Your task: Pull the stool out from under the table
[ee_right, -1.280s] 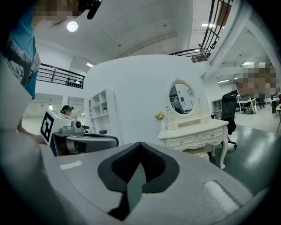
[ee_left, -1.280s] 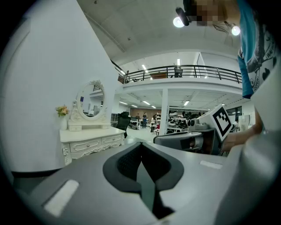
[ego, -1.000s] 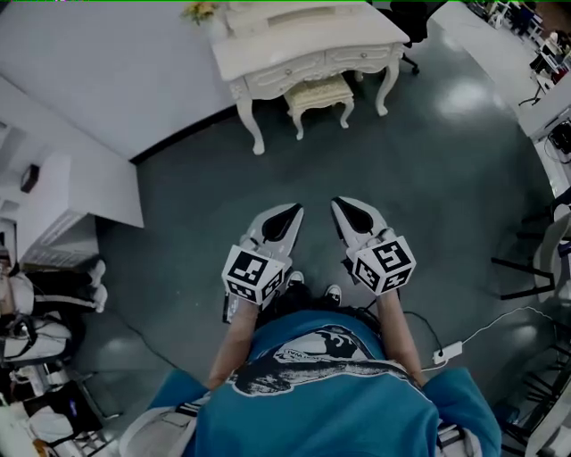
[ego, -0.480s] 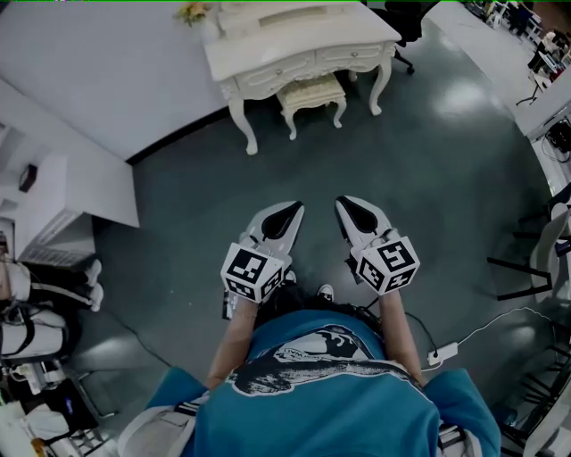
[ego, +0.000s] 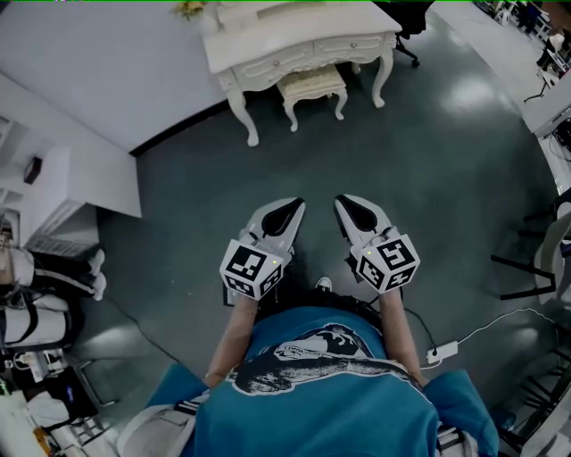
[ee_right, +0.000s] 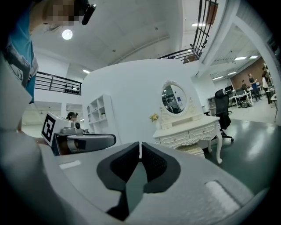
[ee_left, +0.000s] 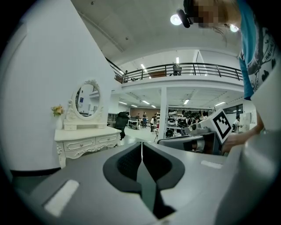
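A white dressing table (ego: 294,40) stands against the wall far ahead of me. The cream stool (ego: 312,83) is tucked under it between the carved legs. Both grippers hang over bare floor in front of my body, well short of the stool. The left gripper (ego: 290,207) is shut, its pads together with nothing between them. Beside it, the right gripper (ego: 346,203) is shut and empty too. In the right gripper view the table (ee_right: 189,132) and the stool's seat (ee_right: 192,150) lie beyond the right gripper (ee_right: 140,149). The left gripper view shows the table (ee_left: 88,143) with its oval mirror (ee_left: 86,99).
A white partition wall (ego: 89,80) and a white shelf unit (ego: 53,187) stand on the left. A black office chair (ego: 406,22) sits behind the table. A white cable with a power block (ego: 442,353) lies on the grey floor at the right, near black chair frames (ego: 526,268).
The table and stool have drifted slightly up and to the left in the head view. Both grippers stay side by side, shut and empty.
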A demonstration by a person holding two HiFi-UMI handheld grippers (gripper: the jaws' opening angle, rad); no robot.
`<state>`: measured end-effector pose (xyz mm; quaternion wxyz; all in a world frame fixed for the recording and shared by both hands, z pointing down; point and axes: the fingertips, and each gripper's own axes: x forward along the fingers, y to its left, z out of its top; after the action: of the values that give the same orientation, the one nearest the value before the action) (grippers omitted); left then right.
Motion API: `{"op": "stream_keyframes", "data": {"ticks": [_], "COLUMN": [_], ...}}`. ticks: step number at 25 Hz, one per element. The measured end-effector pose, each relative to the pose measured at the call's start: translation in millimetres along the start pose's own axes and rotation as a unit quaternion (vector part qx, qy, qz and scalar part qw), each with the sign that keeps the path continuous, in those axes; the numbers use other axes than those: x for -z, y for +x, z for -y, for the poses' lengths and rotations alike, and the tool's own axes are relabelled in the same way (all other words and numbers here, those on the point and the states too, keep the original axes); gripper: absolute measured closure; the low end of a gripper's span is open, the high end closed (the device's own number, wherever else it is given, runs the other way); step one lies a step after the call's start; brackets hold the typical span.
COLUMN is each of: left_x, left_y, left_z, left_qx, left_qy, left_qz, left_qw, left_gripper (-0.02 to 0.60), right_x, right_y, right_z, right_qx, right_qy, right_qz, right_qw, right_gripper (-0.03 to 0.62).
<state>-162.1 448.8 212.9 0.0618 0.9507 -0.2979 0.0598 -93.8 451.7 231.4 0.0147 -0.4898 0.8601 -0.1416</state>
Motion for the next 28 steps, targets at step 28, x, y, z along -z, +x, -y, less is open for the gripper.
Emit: {"op": "stream_keyframes", "data": {"ticks": [28], "left_x": [-28.8], "left_y": [104.9], "left_z": [-254.1], "left_qx": [0.029], "left_qy": [-0.005], "left_qz": [-0.019], "left_qw": [0.9994], "left_gripper": [0.571], "right_x": [-43.2], "right_y": [240.3], "right_z": [96.6], "right_qx": [0.048], "right_qy": [0.034], "right_qz": [-0.014], "right_qw": [0.998], "right_gripper": [0.574]}}
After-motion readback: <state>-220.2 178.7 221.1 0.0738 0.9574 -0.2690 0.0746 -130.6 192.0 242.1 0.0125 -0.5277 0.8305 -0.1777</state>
